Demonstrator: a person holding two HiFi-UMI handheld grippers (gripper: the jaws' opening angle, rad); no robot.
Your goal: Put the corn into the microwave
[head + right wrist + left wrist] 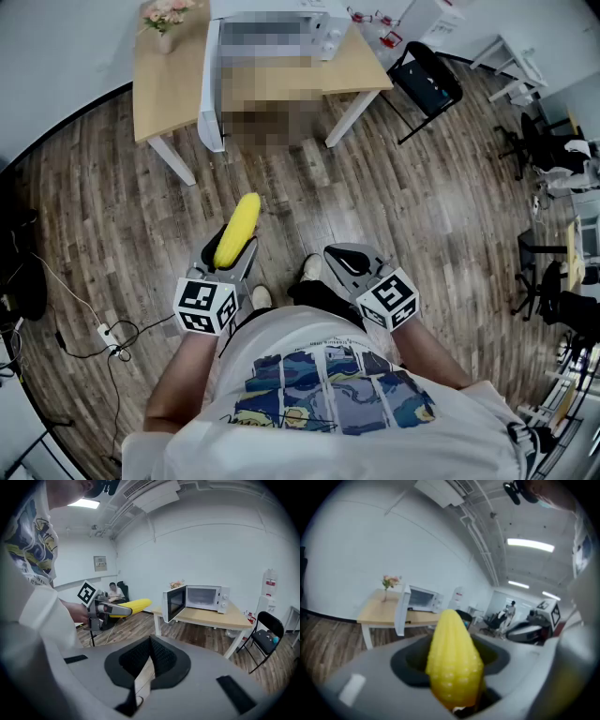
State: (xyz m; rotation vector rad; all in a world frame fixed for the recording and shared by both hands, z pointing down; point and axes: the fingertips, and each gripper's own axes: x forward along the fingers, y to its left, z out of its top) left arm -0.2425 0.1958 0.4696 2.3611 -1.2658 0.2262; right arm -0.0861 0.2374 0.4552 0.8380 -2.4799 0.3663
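A yellow corn cob [237, 230] sticks forward out of my left gripper [228, 261], whose jaws are shut on its lower end. In the left gripper view the corn [454, 663] fills the middle, tip pointing up and ahead. My right gripper [342, 255] is beside it, shut with nothing between its pads [149, 656]. The white microwave [201, 597] stands on a wooden table [169, 84] across the room, its door [173, 603] swung open. The right gripper view also catches the corn [129, 606] held out at the left.
A vase of pink flowers [166, 19] stands on the table's left corner. A black folding chair [427, 80] is to the right of the table. Cables and a power strip [108, 333] lie on the wood floor at the left. A person sits far back.
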